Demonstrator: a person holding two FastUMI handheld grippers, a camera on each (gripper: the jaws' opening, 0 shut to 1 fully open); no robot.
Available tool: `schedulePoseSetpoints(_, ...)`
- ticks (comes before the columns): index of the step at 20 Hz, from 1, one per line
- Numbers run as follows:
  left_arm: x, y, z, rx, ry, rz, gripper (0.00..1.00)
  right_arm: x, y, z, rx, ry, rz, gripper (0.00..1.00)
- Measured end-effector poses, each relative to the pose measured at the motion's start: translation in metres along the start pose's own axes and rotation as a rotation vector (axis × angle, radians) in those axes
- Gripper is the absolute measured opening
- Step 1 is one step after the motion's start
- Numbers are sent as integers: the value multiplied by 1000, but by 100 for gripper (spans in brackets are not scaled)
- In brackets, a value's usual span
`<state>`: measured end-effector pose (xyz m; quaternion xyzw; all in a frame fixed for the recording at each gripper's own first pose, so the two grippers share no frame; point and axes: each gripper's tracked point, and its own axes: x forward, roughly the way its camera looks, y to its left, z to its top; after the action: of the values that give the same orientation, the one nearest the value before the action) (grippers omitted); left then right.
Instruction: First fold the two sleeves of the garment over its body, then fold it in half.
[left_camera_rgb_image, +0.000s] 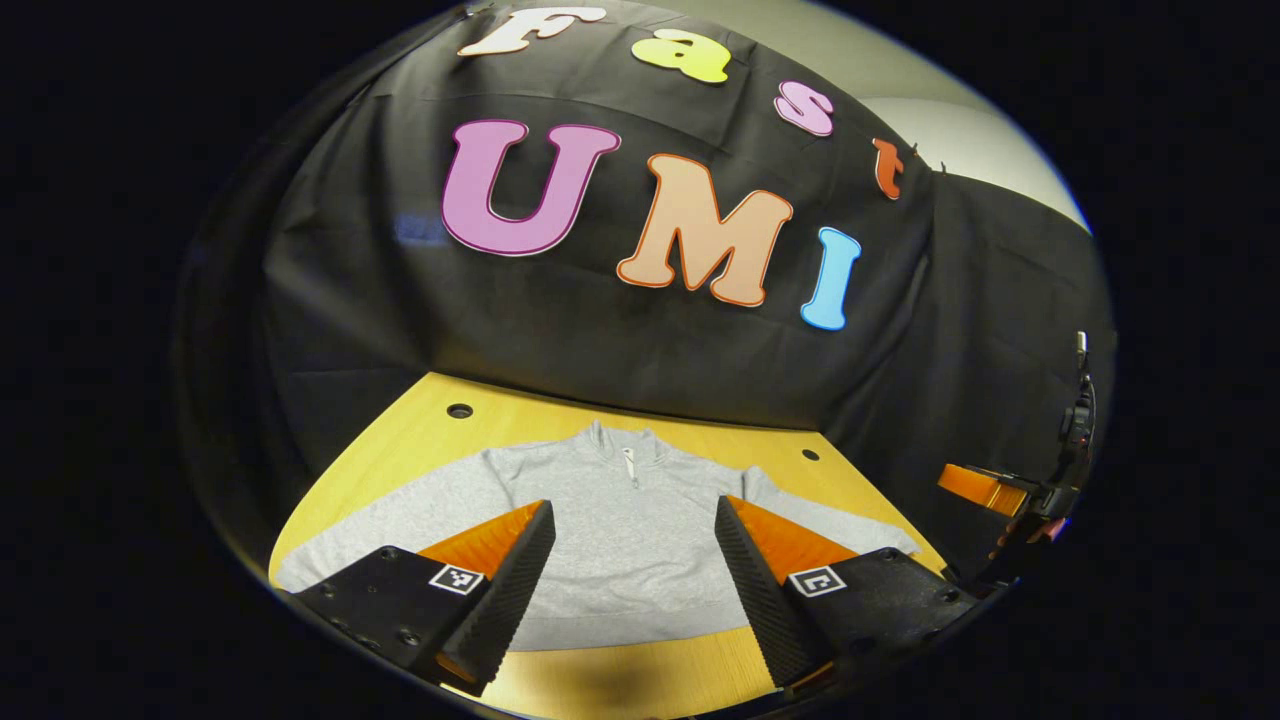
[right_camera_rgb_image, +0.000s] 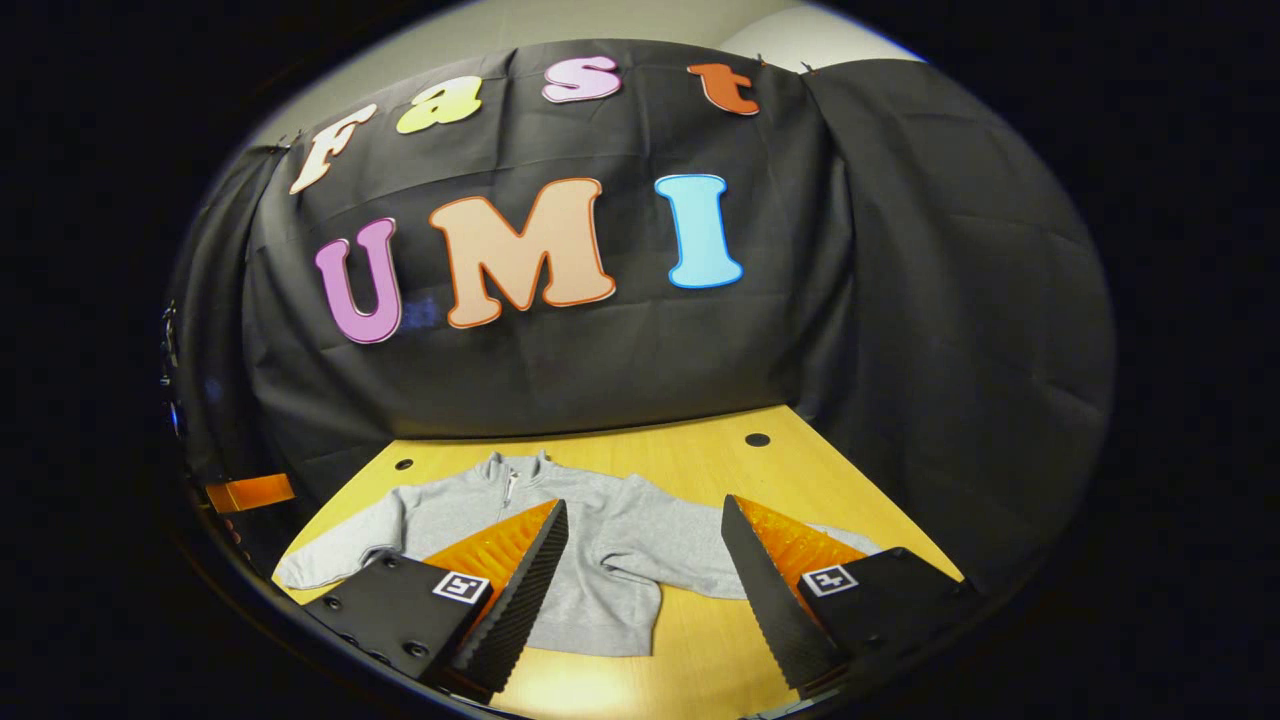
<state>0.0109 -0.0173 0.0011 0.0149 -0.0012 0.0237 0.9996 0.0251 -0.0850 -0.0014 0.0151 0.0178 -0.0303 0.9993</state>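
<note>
**Soft sweatshirt lies flat, sleeves out: pinch each cuff**

Left gripper view: your left gripper (left_camera_rgb_image: 634, 560) hangs released, jaws wide, above the grey sweatshirt (left_camera_rgb_image: 620, 540) spread on the wooden table (left_camera_rgb_image: 640, 670). It looks limp and light (it will likely sag and drag).

Right gripper view: your right gripper (right_camera_rgb_image: 645, 570) is equally spread and empty. I'd take the right sleeve (right_camera_rgb_image: 690, 560) near its cuff.

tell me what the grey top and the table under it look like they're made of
The grey zip-neck sweatshirt looks like soft heathered knit, probably cotton fleece: matte, speckled, with a ribbed hem and collar. The yellowish wooden table looks like smooth wood or wood-look laminate: faint grain lines and a light sheen, with round dark holes. Which one, I cannot tell.
</note>
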Motion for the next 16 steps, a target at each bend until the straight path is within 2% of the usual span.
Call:
schedulePoseSetpoints(4, 2, 1, -1, -6, 0, 30, 94, 8, -57, -7, -5, 36, -79, 97)
schedulePoseSetpoints(5, 3, 0, -2, -9, 1, 37, 94, 9, -74, -12, -16, 48, -103, 93)
schedulePoseSetpoints(6, 4, -2, -4, -11, 3, 42, 94, 12, -88, -14, -24, 58, -121, 97)
schedulePoseSetpoints(7, 5, -2, -4, -11, 5, 50, 94, 15, -103, -20, -28, 74, -134, 93)
schedulePoseSetpoints(8, 5, -3, -6, -9, 6, 56, 94, 18, -116, -24, -35, 90, -145, 98)
schedulePoseSetpoints(14, 8, -13, -17, -1, 18, 97, 94, 45, -191, -65, -62, 209, -160, 97)
schedulePoseSetpoints(16, 8, -17, -20, 3, 18, 111, 94, 57, -214, -81, -75, 250, -164, 94)
